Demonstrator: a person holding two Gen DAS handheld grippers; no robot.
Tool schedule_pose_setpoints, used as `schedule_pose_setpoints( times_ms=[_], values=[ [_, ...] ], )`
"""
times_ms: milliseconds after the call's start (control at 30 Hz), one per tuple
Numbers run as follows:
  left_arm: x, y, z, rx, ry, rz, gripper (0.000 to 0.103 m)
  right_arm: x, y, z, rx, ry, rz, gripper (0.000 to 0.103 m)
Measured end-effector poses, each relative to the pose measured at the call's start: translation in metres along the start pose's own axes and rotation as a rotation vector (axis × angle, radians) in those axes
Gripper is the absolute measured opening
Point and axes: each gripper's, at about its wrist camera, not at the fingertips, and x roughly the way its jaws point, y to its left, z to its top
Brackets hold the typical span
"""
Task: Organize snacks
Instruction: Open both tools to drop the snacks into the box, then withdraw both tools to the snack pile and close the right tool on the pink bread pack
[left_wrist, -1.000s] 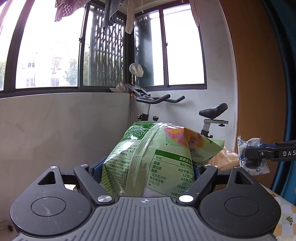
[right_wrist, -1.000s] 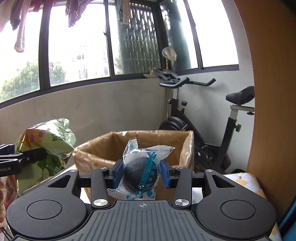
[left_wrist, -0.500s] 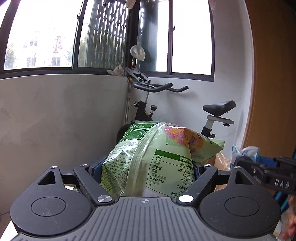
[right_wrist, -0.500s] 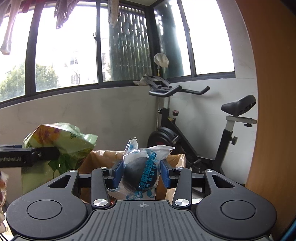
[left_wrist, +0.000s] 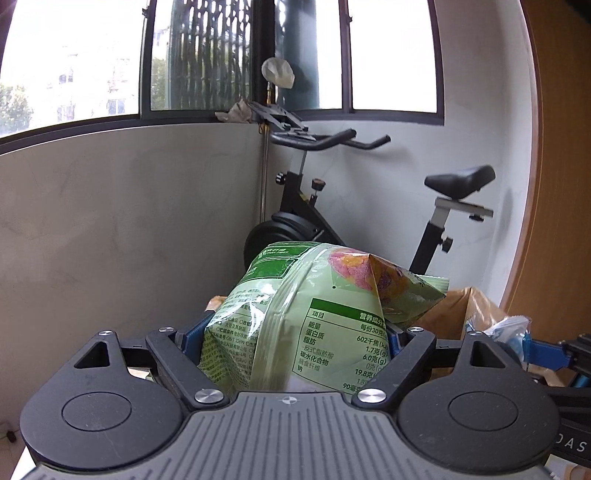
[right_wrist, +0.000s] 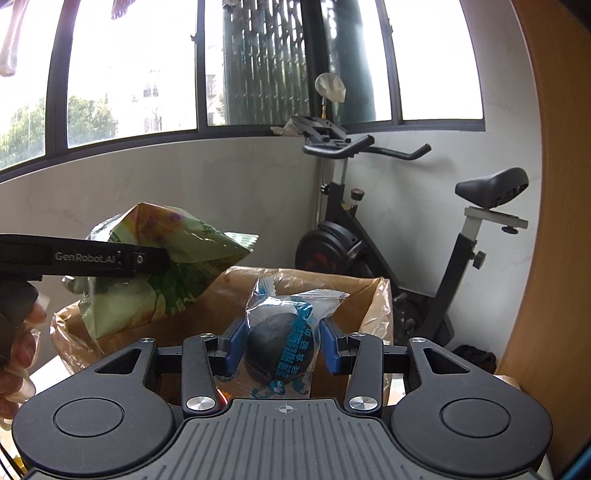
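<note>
Right wrist: dark snack packet (right_wrist: 282, 345) clamped between pads (right_wrist: 233, 345) (upright).

The green snack bag (left_wrist: 295, 325) is glossy crinkled plastic; the small wrapper (right_wrist: 291, 314) clear shiny film; the brown bag (right_wrist: 354, 295) crumpled paper under plastic film.

Home balcony room — exercise bike (left_wrist: 369, 206), hanging laundry (right_wrist: 9, 44), barred windows (left_wrist: 207, 55)

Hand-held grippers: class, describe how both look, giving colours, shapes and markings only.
Each hand-held gripper, left and right, has a ribbed grey body, black linkage arms with silver screws, round black discs, and blue finger pads. The left one's side reads "GenRobot.AI" in grey lettering.
</note>
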Motion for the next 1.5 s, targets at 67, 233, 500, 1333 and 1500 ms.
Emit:
schedule_pose_setpoints(
  times_ms=[67, 233, 500, 1333, 1500],
  values=[
    [0.005, -0.002, -0.001, 0.029, 0.022, 0.008, 0.089, 0.001, -0.001, -0.002, 0.011, 0.011, -0.004, 0.040],
    [0.008, 0.001, 0.001, 0.061, 0.046, -0.022, 0.096, 0.000, -0.007, -0.006, 0.047, 0.018, -0.007, 0.044],
    [-0.007, 0.012, 0.006, 0.032, 0.017, -0.030, 0.096, -0.011, -0.013, -0.004, 0.074, 0.010, -0.010, 0.047],
    [-0.109, 0.090, -0.026, -0.053, -0.006, 0.056, 0.096, -0.085, 0.025, -0.030, -0.019, 0.039, 0.043, 0.047],
    [-0.121, 0.100, -0.044, -0.058, 0.006, 0.057, 0.096, -0.094, 0.032, -0.044, -0.024, 0.055, 0.047, 0.047]
  ],
)
